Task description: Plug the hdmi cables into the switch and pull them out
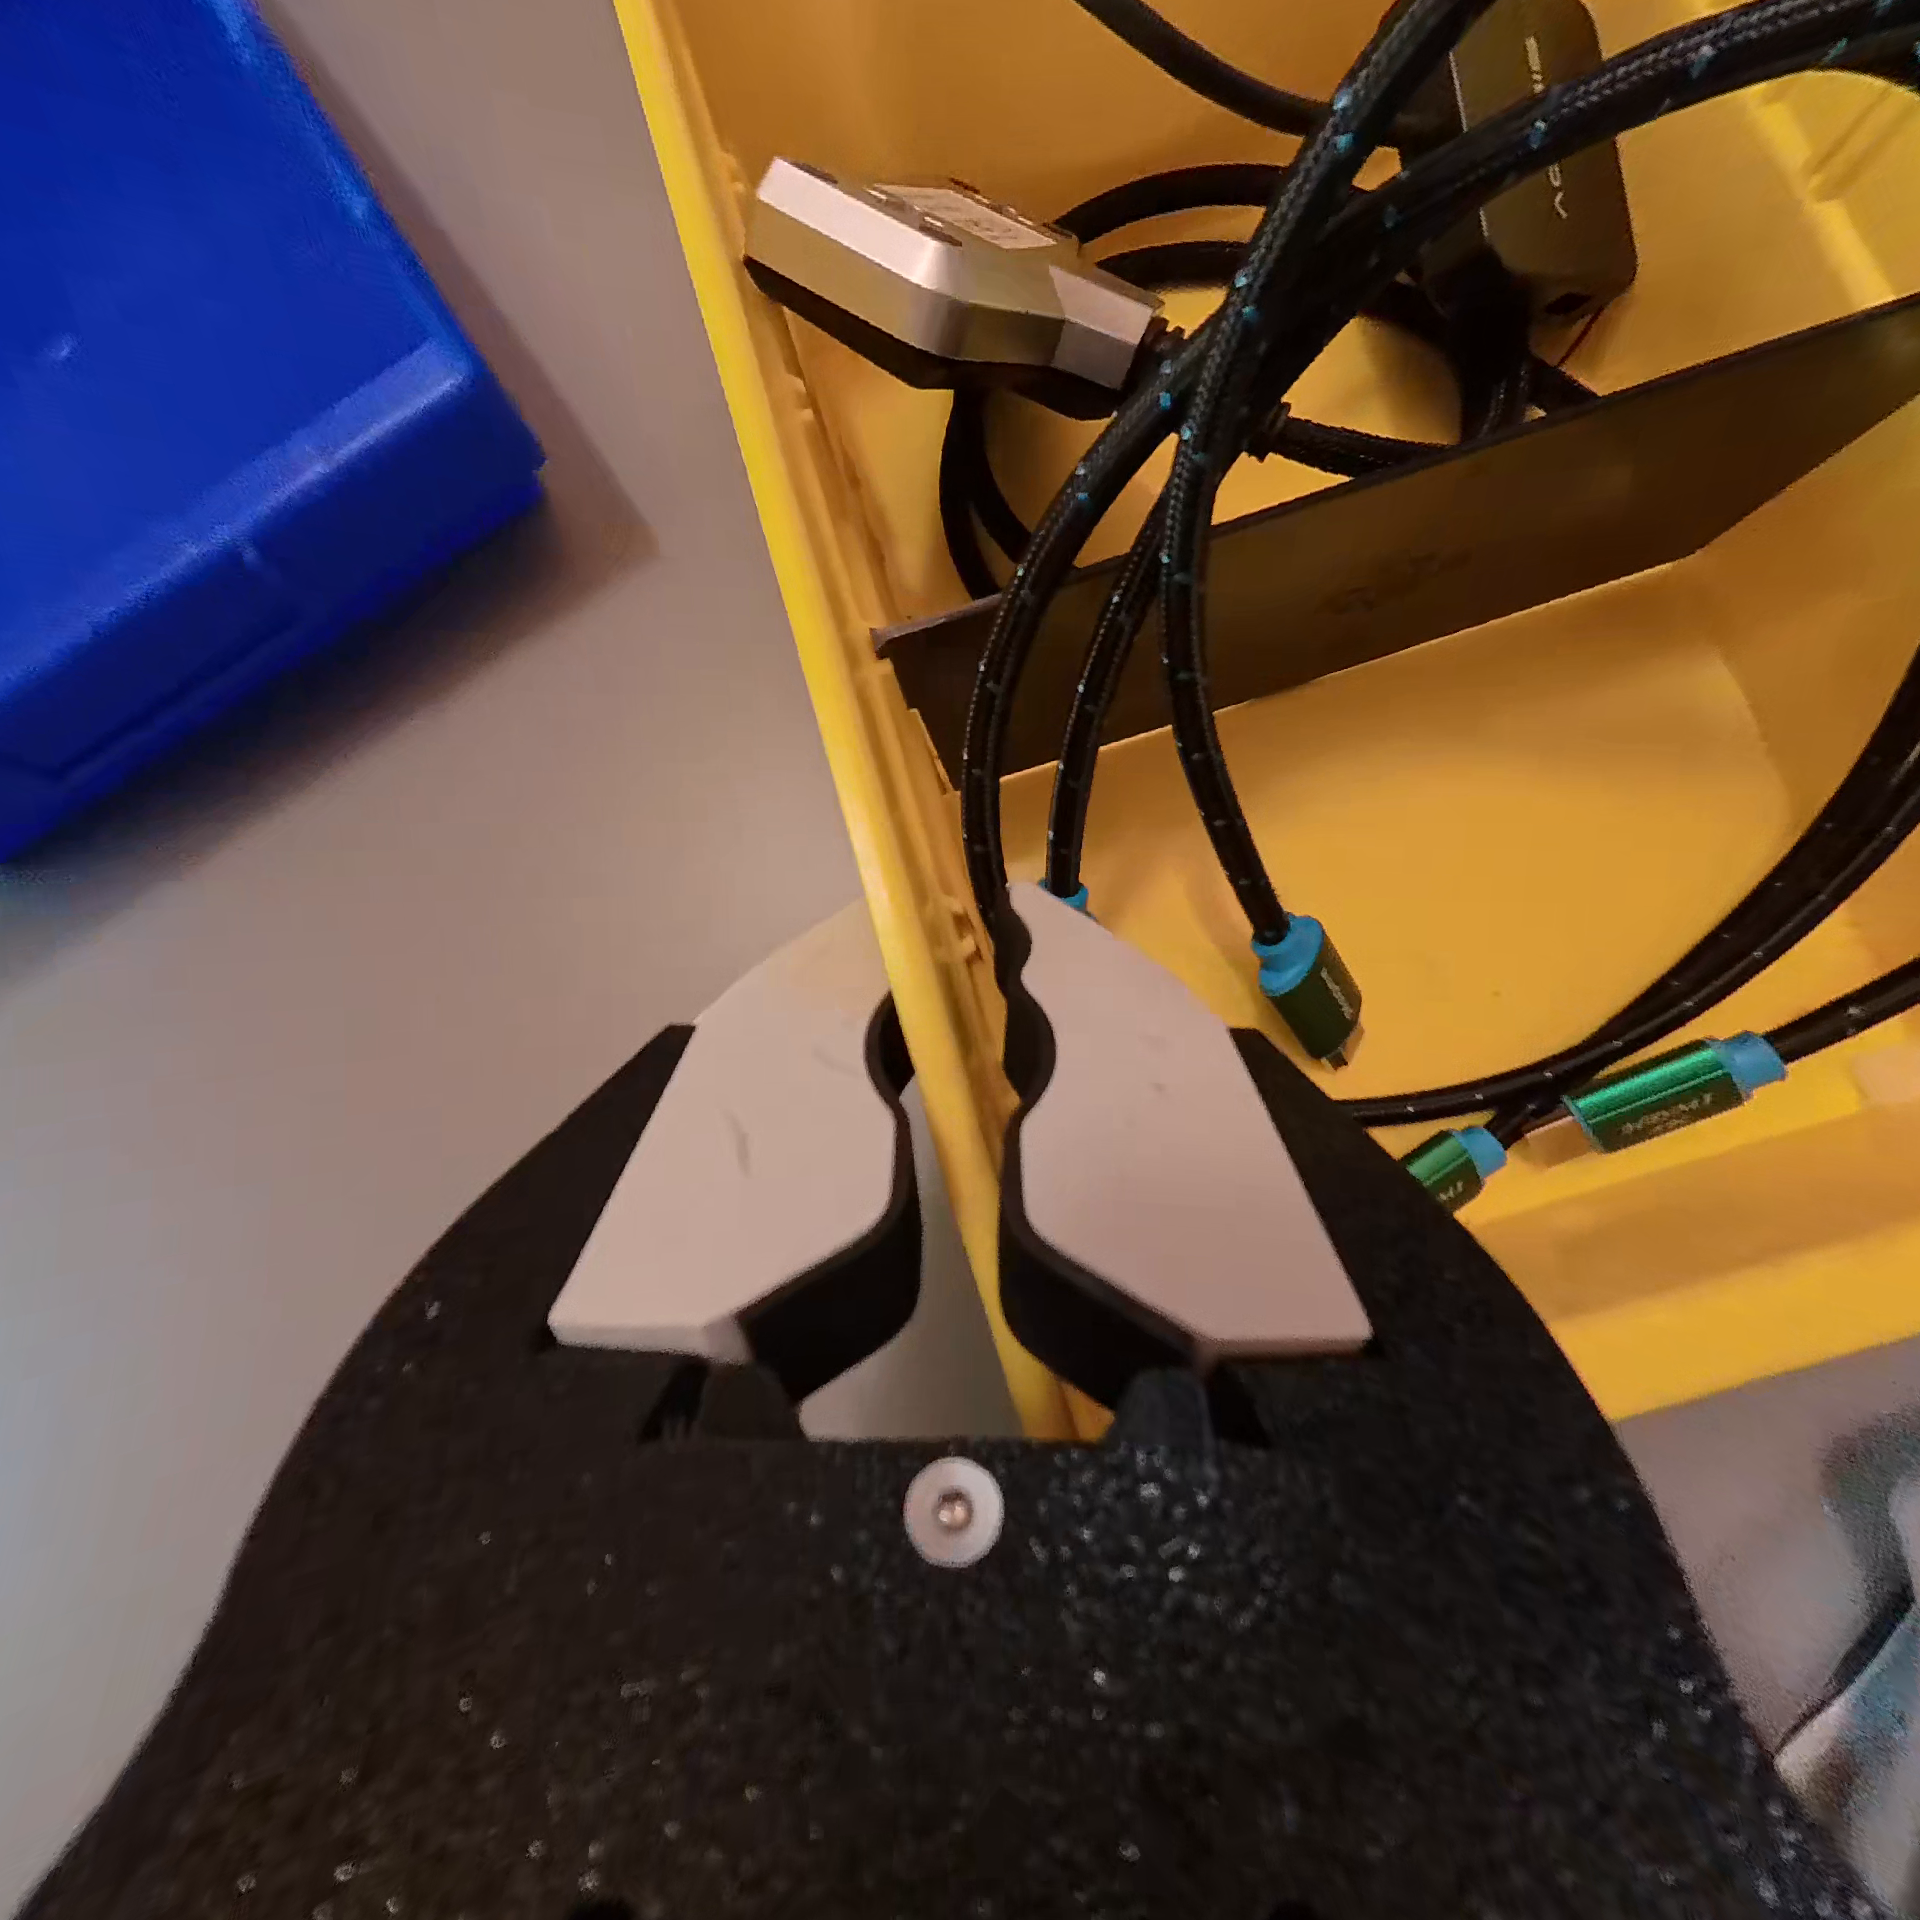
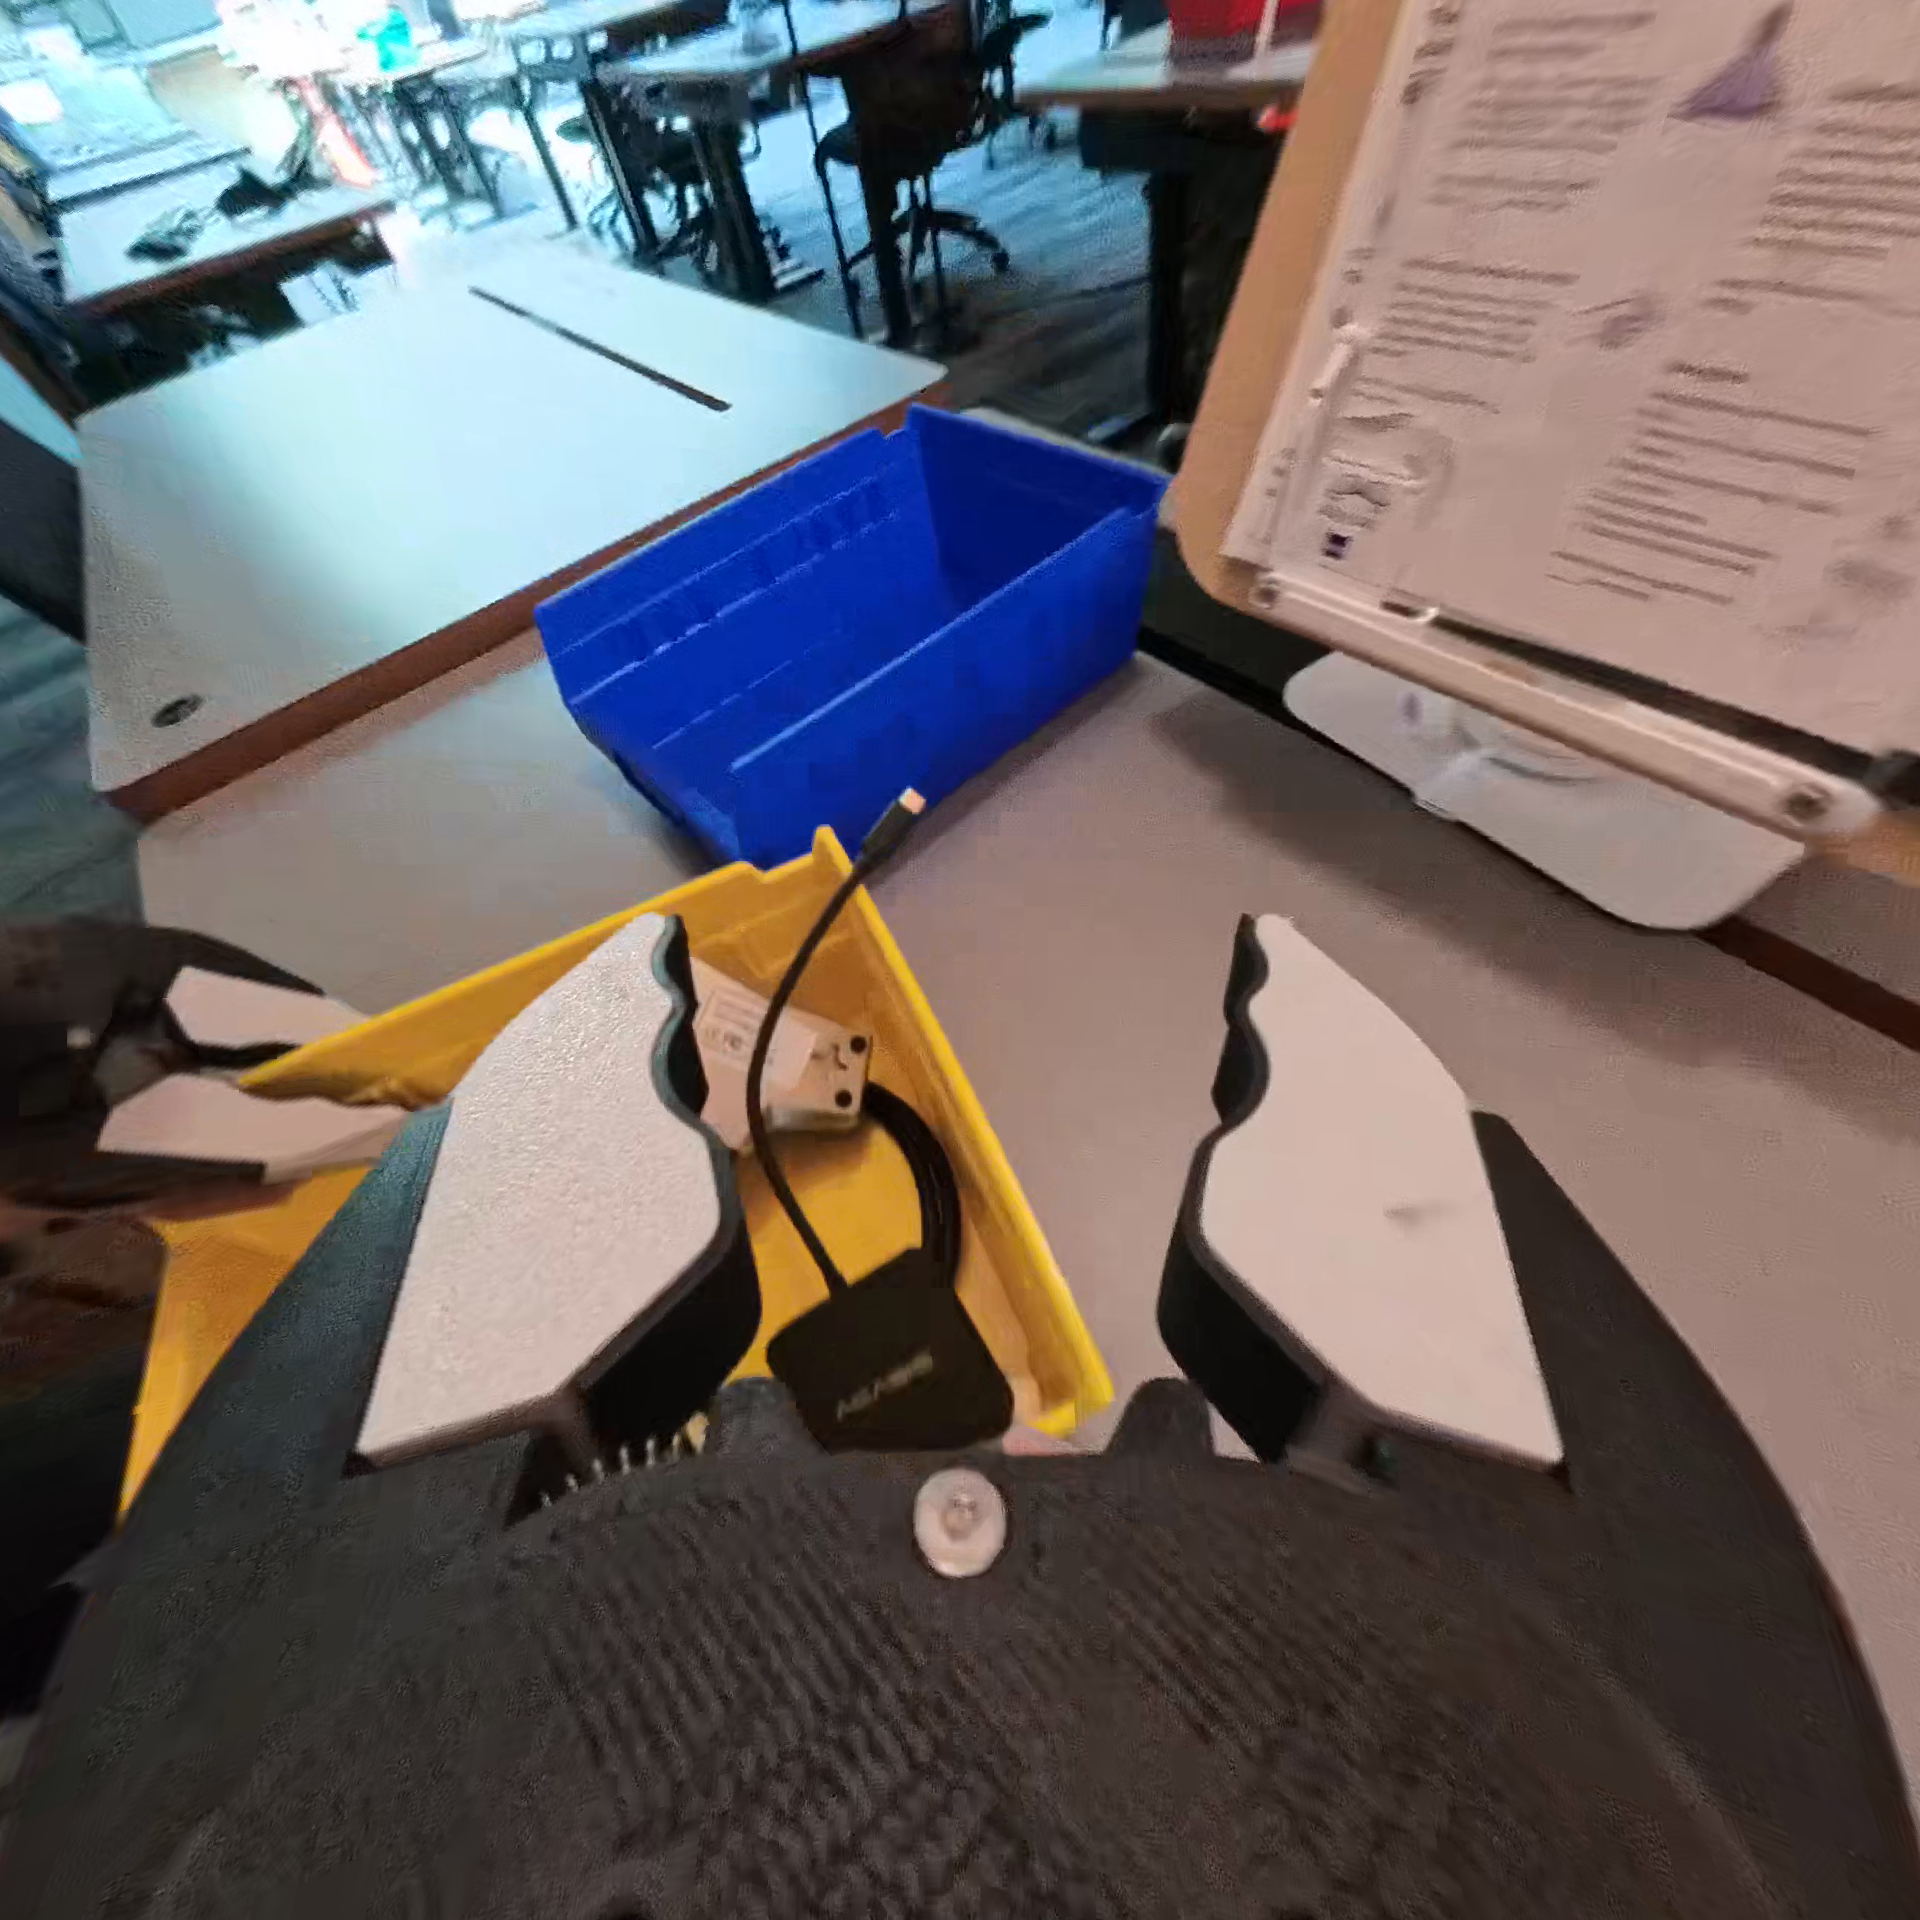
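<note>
My left gripper [image 1: 940, 914] is shut on the side wall of a yellow bin [image 1: 790, 582], one finger inside and one outside. In the bin lie a silver HDMI switch [image 1: 935, 281], a black adapter box [image 1: 1538, 177] and several black braided HDMI cables [image 1: 1195, 520] with green plugs [image 1: 1652, 1107], all loose. My right gripper [image 2: 956, 925] is open and empty above the bin's near corner [image 2: 1049, 1382]. The black adapter [image 2: 894, 1382] and the silver switch [image 2: 790, 1049] lie below it. The left gripper [image 2: 208, 1081] shows at the left, on the bin's rim.
A black divider [image 1: 1455, 582] crosses the yellow bin. A blue bin [image 2: 862, 634] stands behind it on the grey table [image 2: 1091, 987]. A board with a printed sheet [image 2: 1610, 364] leans at the right. The adapter's thin cable plug [image 2: 904, 805] sticks up over the bin's rim.
</note>
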The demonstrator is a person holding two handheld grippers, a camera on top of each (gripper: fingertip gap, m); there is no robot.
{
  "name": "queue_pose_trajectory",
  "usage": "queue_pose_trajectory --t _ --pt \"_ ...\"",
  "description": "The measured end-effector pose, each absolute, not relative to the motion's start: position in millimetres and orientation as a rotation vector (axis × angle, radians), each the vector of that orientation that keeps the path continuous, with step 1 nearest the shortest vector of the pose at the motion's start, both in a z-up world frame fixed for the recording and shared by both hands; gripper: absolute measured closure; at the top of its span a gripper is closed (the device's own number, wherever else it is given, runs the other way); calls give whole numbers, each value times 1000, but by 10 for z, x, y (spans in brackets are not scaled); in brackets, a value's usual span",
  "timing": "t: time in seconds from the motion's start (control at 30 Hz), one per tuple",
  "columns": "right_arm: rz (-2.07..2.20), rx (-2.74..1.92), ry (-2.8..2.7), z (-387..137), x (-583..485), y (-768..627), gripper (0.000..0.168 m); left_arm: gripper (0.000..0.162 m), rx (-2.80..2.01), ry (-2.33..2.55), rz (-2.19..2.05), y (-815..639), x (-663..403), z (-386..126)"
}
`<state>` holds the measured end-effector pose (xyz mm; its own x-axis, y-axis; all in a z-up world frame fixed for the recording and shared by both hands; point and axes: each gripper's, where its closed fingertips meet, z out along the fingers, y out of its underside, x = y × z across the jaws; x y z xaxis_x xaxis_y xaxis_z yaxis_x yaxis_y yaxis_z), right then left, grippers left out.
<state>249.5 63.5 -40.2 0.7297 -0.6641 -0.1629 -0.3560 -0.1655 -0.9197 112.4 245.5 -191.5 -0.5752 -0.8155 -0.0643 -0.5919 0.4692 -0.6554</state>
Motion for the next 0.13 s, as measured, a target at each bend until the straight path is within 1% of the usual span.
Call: queue_pose_trajectory --t 0.03,0.13 --pt "-284 -1825 806 -397 2652 901 69 152 -1191 2343 -837 2511 1101 -1914" --pt "-75 -1961 923 -596 3060 1615 63 150 -1192 2340 -870 2580 1094 -1911"
